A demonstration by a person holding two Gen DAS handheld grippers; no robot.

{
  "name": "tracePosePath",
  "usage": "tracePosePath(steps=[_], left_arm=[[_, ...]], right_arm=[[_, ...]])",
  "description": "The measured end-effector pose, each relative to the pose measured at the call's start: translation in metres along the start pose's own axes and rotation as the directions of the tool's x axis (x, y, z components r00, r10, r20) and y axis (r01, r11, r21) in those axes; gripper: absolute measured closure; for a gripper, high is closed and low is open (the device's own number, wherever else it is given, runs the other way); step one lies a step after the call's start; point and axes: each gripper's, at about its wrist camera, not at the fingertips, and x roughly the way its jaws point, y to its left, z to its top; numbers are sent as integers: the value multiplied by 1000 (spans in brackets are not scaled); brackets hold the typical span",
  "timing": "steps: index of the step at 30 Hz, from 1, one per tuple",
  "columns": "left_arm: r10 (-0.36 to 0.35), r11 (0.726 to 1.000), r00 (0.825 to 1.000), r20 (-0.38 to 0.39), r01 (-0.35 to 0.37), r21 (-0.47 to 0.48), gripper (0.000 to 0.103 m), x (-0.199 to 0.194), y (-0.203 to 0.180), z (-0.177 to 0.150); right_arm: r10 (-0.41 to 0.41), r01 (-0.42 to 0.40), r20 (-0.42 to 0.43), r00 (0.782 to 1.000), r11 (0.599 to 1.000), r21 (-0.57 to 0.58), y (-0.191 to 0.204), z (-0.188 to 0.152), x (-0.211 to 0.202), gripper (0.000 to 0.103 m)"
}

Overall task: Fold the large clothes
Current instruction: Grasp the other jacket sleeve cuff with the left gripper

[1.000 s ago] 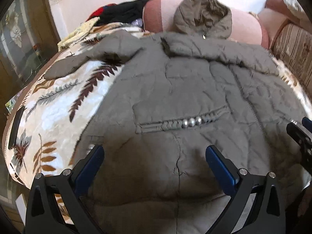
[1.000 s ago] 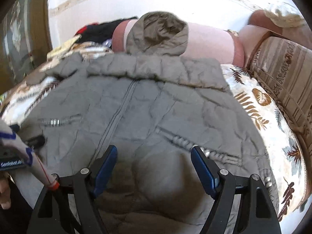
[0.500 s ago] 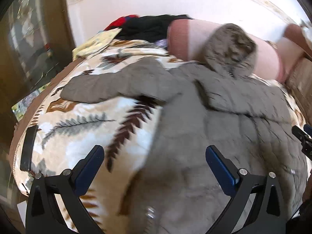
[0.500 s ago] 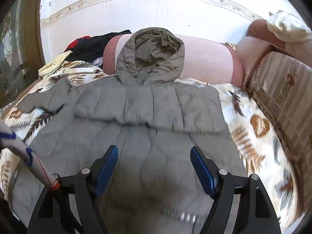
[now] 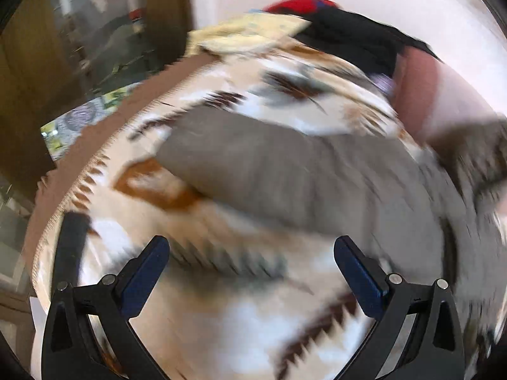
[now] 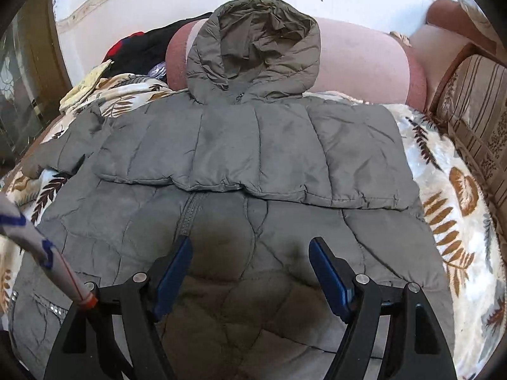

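On the leaf-print blanket [image 6: 450, 190] the grey hooded puffer jacket [image 6: 253, 145] lies flat, its long axis running away, hood [image 6: 256, 47] toward the pink bolster [image 6: 361, 60]. One sleeve [image 5: 253, 164] stretches toward the blanket's left edge. Left gripper [image 5: 250, 272] and right gripper [image 6: 250, 269] both gape wide, holding nothing.

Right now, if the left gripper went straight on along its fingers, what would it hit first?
Most likely the leaf-print blanket, which fills the space between the open left gripper. The grey jacket's outstretched sleeve lies just beyond. The picture is blurred, so depth is uncertain.
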Motion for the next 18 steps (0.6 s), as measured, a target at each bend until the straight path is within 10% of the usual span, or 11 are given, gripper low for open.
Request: tracePosePath(steps=[7,18], left_arm=[[61,989,995,-76,-71,-133,23,64,76,48],[15,965,996,-87,-38,-259,26,140,100,60]], right_arm=[[5,-5,18,1000,1000,10,2,2,-3,23],[-1,1,-1,1000,1000,4,7,2,13,23]])
